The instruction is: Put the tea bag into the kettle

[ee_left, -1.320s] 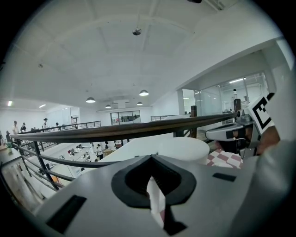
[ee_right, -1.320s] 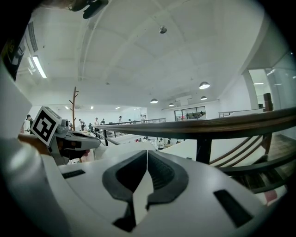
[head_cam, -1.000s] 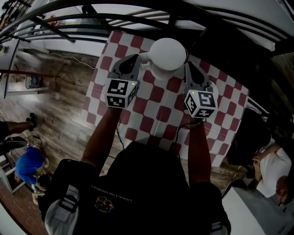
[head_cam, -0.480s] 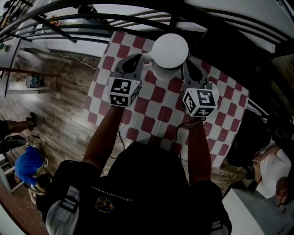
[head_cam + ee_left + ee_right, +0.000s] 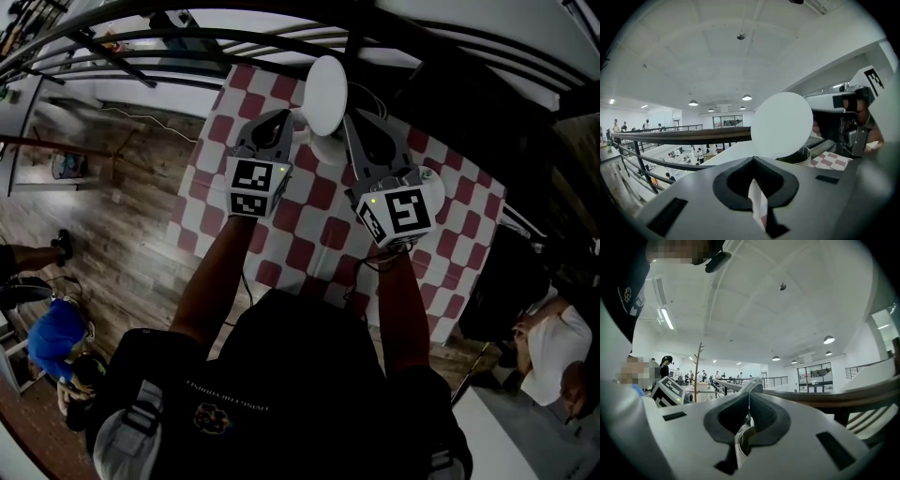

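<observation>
The right gripper (image 5: pixel 349 120) is clamped on the white lid (image 5: pixel 325 94), tilted on edge above the open kettle (image 5: pixel 328 150) on the checkered table (image 5: pixel 319 234), while the left gripper (image 5: pixel 279 119), just beside the kettle, pinches 1 white tea bag (image 5: pixel 758 206).

In the head view, the tilted lid (image 5: pixel 325 94) and the right tool (image 5: pixel 345 120) cover most of the kettle (image 5: pixel 324 150). Between the jaws of the left tool (image 5: pixel 753 161) only a white sliver of the tea bag (image 5: pixel 757 206) shows; the rest is hidden. The near edge of the bench (image 5: pixel 309 220) disappears behind the person (image 5: pixel 309 375).
</observation>
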A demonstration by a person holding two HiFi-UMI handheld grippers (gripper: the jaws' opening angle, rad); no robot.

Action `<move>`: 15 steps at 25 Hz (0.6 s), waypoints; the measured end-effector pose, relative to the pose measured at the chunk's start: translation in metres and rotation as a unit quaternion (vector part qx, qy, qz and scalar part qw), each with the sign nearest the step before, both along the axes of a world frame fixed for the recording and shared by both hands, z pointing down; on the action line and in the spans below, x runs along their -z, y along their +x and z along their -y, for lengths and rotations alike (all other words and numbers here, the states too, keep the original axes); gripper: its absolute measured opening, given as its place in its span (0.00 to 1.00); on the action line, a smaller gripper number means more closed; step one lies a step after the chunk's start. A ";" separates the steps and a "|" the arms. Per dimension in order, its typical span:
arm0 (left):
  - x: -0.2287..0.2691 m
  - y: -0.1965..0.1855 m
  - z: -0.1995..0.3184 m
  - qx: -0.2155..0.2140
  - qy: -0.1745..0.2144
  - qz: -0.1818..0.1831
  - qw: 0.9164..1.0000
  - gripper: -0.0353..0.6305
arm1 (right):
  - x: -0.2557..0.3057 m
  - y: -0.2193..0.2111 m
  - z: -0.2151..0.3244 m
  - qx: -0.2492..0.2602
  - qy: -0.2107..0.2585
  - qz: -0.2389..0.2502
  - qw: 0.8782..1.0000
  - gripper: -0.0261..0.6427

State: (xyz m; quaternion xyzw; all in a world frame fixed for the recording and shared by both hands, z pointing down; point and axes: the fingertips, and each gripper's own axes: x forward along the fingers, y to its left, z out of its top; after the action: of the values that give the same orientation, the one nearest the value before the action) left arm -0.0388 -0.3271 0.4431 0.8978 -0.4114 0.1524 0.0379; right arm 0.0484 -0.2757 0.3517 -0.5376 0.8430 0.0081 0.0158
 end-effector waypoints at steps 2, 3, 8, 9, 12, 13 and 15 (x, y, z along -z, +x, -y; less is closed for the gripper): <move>0.000 0.000 0.000 0.002 -0.001 -0.006 1.000 0.06 | -0.007 0.006 0.000 -0.009 -0.012 0.002 1.000 0.06; 0.000 0.000 0.000 0.003 -0.002 -0.008 1.000 0.06 | -0.010 0.008 -0.001 -0.012 -0.018 0.002 1.000 0.06; 0.002 -0.001 0.000 0.010 -0.009 -0.014 1.000 0.06 | -0.020 0.015 -0.006 -0.021 -0.031 0.002 0.999 0.06; 0.004 -0.002 -0.002 0.011 -0.008 -0.020 1.000 0.06 | -0.021 0.016 -0.007 -0.022 -0.032 0.002 0.999 0.06; 0.015 -0.003 -0.009 0.008 0.002 -0.024 1.000 0.06 | -0.024 0.020 -0.009 -0.027 -0.036 0.002 0.999 0.06; 0.017 -0.002 -0.011 0.005 0.006 -0.020 1.000 0.06 | -0.025 0.022 -0.010 -0.030 -0.038 0.003 0.999 0.06; 0.017 0.000 -0.017 -0.001 0.009 -0.011 1.000 0.06 | -0.026 0.024 -0.011 -0.033 -0.039 0.005 0.999 0.06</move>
State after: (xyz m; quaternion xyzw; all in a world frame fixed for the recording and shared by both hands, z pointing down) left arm -0.0384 -0.3098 0.4259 0.9000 -0.4118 0.1390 0.0337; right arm 0.0729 -0.2645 0.3780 -0.5654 0.8244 -0.0270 -0.0012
